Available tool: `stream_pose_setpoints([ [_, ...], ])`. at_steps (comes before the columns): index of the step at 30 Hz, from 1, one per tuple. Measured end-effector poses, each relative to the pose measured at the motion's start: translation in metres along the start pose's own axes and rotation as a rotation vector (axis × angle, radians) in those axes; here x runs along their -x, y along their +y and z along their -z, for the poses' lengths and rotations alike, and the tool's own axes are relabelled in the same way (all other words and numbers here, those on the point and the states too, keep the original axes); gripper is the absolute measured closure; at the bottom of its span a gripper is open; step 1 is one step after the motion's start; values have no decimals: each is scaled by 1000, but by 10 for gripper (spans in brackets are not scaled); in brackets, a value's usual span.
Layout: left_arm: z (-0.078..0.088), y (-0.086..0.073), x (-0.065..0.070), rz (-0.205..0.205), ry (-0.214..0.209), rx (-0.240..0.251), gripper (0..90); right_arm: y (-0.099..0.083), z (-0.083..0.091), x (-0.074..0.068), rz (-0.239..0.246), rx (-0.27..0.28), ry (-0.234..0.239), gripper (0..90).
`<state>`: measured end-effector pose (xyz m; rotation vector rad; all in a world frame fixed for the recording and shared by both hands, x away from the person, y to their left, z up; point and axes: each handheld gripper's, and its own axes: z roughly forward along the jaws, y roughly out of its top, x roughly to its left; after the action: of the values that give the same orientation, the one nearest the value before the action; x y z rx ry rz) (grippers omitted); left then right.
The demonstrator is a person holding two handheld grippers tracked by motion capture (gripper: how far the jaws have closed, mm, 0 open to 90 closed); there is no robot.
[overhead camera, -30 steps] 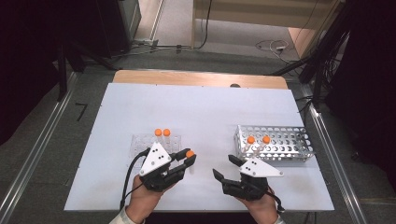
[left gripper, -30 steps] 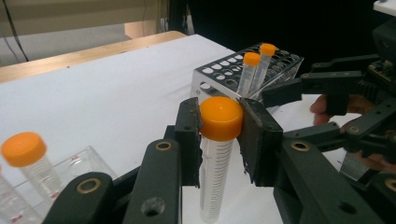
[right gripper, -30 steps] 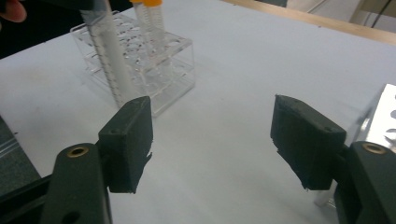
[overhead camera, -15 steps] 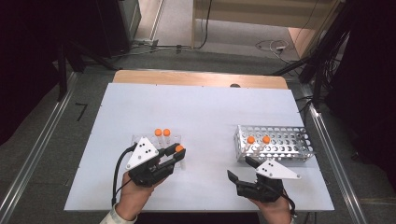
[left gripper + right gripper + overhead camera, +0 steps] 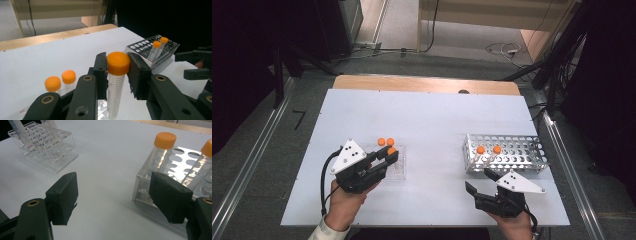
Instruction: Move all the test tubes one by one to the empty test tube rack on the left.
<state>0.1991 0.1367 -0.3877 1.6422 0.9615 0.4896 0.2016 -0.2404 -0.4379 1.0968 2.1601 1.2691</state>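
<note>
Your left tongs (image 5: 117, 72) are clamped on only the orange cap of the tube (image 5: 115, 93) above the clear rack (image 5: 398, 166) at the counter's (image 5: 427, 115) 8 o'clock, so a jolt could swing it loose, while your right tongs (image 5: 482, 182) gape empty.

Matt white table top (image 5: 427, 120) with a bare wood strip at its 12 o'clock edge. Clear plastic tube (image 5: 115, 92), printed scale, glossy orange plastic cap, between matt black, rough-edged pads (image 5: 137, 75). Perforated metal rack (image 5: 512, 152), dull silver, at 3 o'clock; transparent glossy acrylic rack (image 5: 45, 145) at 9 o'clock.
</note>
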Motion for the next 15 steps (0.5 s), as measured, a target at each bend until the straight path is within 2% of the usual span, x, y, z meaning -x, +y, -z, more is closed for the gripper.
stream_pose_setpoints([
  [7, 5, 3, -15, 28, 41, 21, 698, -2, 2, 5, -9, -1, -9, 219],
  [13, 9, 5, -30, 35, 103, 37, 698, -3, 3, 7, -16, -3, -18, 221],
  [15, 10, 5, -34, 23, 135, 37, 698, -3, 3, 7, -15, -2, -18, 222],
])
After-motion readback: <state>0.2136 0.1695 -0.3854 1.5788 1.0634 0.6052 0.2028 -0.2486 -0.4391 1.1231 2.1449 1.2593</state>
